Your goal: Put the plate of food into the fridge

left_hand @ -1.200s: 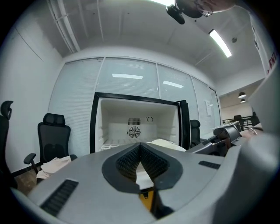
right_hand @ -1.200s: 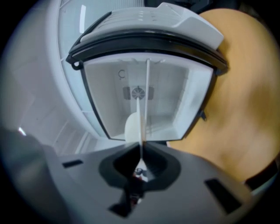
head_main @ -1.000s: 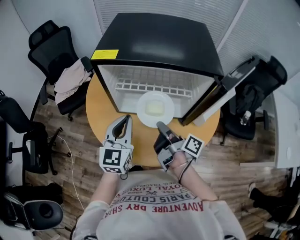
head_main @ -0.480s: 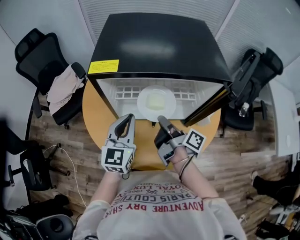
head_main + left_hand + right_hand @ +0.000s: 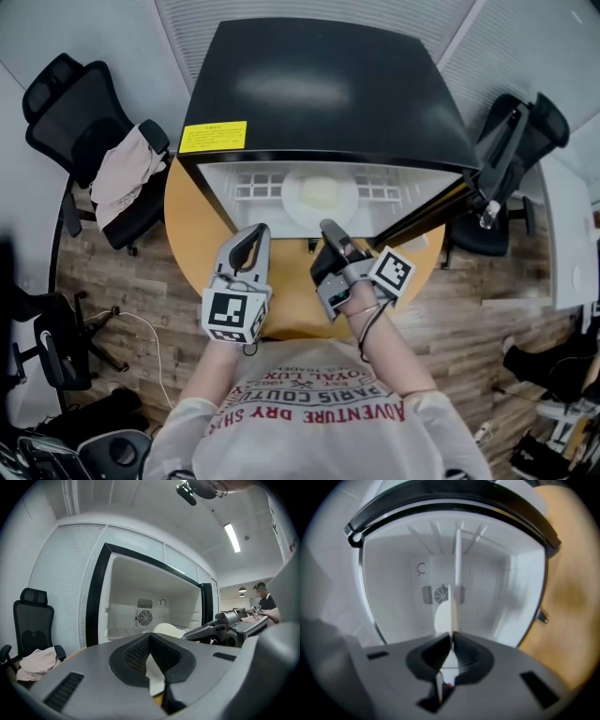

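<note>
Plate (image 5: 320,195) in right hand-held gripper (image 5: 329,228), inside fridge (image 5: 319,84)

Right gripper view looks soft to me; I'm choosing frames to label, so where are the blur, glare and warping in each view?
Right gripper view: blurred throughout, the table smeared, the plate in the right tongs barely crisp. Left gripper view: sharp on the fridge, with dark fisheye corners. Head view: a pale glare patch on the fridge's black top.
</note>
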The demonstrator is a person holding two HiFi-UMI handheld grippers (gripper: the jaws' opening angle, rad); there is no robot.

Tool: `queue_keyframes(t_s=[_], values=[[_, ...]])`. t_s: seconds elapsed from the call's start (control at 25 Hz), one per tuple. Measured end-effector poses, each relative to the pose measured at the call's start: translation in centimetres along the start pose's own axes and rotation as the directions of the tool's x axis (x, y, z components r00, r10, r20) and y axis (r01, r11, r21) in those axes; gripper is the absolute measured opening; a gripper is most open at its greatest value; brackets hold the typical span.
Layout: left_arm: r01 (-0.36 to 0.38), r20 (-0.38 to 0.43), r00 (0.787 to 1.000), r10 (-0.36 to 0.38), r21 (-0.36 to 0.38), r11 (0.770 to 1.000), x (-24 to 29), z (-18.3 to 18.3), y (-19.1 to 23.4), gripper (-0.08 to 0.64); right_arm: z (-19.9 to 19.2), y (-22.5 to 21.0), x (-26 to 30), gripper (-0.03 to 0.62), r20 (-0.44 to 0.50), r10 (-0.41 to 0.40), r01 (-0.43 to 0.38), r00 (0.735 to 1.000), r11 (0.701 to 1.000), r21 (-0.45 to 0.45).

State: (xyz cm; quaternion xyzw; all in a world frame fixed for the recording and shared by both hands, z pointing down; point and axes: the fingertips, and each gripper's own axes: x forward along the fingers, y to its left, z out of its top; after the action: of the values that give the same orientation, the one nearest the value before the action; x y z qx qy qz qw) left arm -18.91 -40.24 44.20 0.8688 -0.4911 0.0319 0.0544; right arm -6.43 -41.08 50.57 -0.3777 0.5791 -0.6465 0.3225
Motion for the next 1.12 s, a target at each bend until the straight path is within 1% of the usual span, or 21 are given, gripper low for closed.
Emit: queue_keyframes(t_s=[0.2, 0.36, 0.56, 0.72, 0.8, 0.88, 0.92, 1.0, 1.12], values=[[-0.003, 0.000, 1.000, 0.003, -0.009, 1.000, 0.5, 0.2, 1.2, 0.026, 0.3, 0.2, 1.2, 0.040, 0.019, -0.007, 0.007, 1.000, 1.000, -0.003], [0.000, 0.000, 1.000, 0.000, -0.014, 1.000, 1.0, 0.1, 1.5, 0.026, 0.6, 0.3, 1.9, 0.041, 0.055, -0.015, 0.015, 0.998, 1.000, -0.014], [0.002, -0.008, 1.000, -0.002, -0.009, 1.000, 1.6, -0.1, 1.4, 0.026, 1.1, 0.7, 2.6, 0.054, 0.090, -0.007, 0.010, 0.996, 0.999, -0.043], [0.004, -0.015, 1.000, -0.004, -0.011, 1.000, 2.1, -0.2, 1.5, 0.026, 1.4, 0.7, 3.3, 0.059, 0.093, 0.015, -0.012, 0.996, 0.999, -0.037], [0.003, -0.019, 1.000, -0.003, -0.012, 1.000, 2.3, -0.4, 1.7, 0.026, 1.4, 0.3, 3.6, 0.089, 0.091, 0.019, -0.018, 0.996, 1.000, -0.019], [-0.001, -0.025, 1.000, 0.000, -0.012, 1.000, 2.4, -0.5, 1.8, 0.026, 1.3, -0.3, 3.9, 0.149, 0.085, 0.015, -0.014, 0.996, 1.000, -0.007], [-0.001, -0.028, 1.000, 0.001, -0.012, 1.000, 2.5, -0.6, 1.8, 0.026, 1.3, -0.5, 4.0, 0.165, 0.082, 0.013, -0.012, 0.997, 1.000, -0.003], [-0.003, -0.035, 0.999, 0.002, -0.015, 1.000, 2.6, -0.7, 1.9, 0.026, 1.5, -0.7, 4.2, 0.176, 0.079, 0.005, -0.005, 0.997, 1.000, 0.002], [-0.006, -0.041, 0.999, 0.005, -0.018, 1.000, 2.7, -0.9, 1.9, 0.026, 1.5, -0.7, 4.5, 0.179, 0.064, -0.009, 0.011, 0.998, 1.000, -0.021]])
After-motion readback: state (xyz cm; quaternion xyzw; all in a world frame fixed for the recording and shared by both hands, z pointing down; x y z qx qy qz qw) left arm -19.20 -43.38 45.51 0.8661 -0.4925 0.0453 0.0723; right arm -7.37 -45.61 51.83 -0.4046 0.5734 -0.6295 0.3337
